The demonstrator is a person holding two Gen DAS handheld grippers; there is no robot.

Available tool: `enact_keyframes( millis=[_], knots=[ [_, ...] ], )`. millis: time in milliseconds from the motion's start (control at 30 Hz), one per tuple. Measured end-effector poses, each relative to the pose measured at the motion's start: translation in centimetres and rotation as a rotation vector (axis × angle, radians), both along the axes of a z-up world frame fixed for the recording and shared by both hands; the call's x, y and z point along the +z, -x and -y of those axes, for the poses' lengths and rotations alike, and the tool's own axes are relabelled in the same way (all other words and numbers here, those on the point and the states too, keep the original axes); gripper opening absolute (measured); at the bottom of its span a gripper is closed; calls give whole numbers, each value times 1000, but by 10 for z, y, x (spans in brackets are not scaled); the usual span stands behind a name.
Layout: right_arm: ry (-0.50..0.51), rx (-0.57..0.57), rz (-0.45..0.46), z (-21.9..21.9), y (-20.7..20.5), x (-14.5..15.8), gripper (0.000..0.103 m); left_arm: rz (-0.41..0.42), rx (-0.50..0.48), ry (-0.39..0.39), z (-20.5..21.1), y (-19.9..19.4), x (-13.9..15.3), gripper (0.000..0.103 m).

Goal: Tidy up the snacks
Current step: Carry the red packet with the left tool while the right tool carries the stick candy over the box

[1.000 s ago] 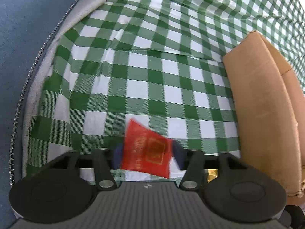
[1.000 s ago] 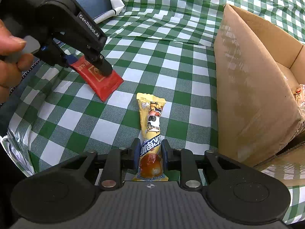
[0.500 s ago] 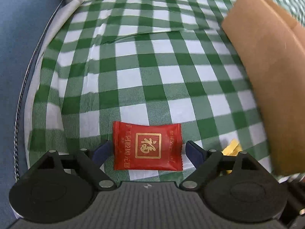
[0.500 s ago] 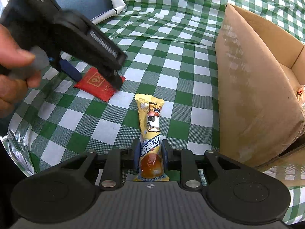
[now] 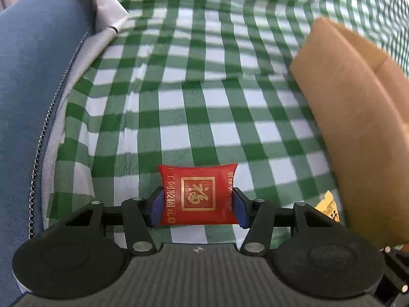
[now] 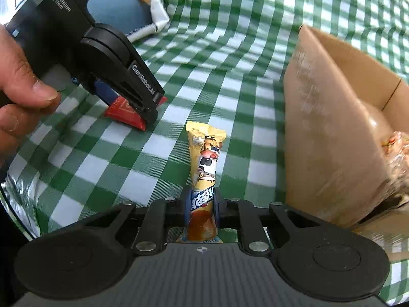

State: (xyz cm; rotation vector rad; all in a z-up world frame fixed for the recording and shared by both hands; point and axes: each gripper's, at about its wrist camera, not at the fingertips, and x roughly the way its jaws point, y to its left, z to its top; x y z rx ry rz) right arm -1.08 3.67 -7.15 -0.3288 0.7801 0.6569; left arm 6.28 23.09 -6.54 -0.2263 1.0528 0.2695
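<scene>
A red snack packet [image 5: 196,195] with gold print sits between the blue pads of my left gripper [image 5: 196,207], which is shut on it just above the green checked cloth [image 5: 204,97]. It also shows in the right wrist view [image 6: 125,113] under the left gripper [image 6: 143,107]. My right gripper [image 6: 202,206] is shut on a long yellow snack bar [image 6: 205,158] that points forward over the cloth. An open cardboard box [image 6: 332,128] stands to the right, with wrapped snacks inside [image 6: 396,148].
The box wall [image 5: 358,128] stands close on the right of the left gripper. A blue cushion with a zip [image 5: 30,76] lies at the left. White paper [image 6: 153,5] lies at the far left corner. A hand [image 6: 18,81] holds the left gripper.
My left gripper dropped the red packet onto the cloth, opened wide, then closed on it again square-on. My right gripper has kept hold of the yellow bar and barely moved.
</scene>
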Motion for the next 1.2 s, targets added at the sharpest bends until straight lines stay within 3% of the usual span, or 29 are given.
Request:
enact_keyframes(
  millis=[367, 567, 833, 967, 1133, 1200],
  knots=[
    [-25, -2, 208, 5, 12, 45, 16, 211, 56, 37, -1, 13, 45, 60],
    [-135, -55, 304, 31, 5, 98, 15, 364, 43, -15, 12, 22, 77, 60],
    [-271, -165, 463, 104, -45, 174, 15, 524, -1, -53, 38, 26, 106, 60],
    [-260, -214, 535, 141, -70, 170, 15, 563, -29, -63, 54, 20, 114, 60],
    [-239, -337, 443, 181, -92, 140, 15, 595, -42, -37, 74, 12, 121, 60],
    [-266, -351, 446, 190, -93, 138, 15, 607, -43, -20, 81, 8, 122, 60]
  ],
)
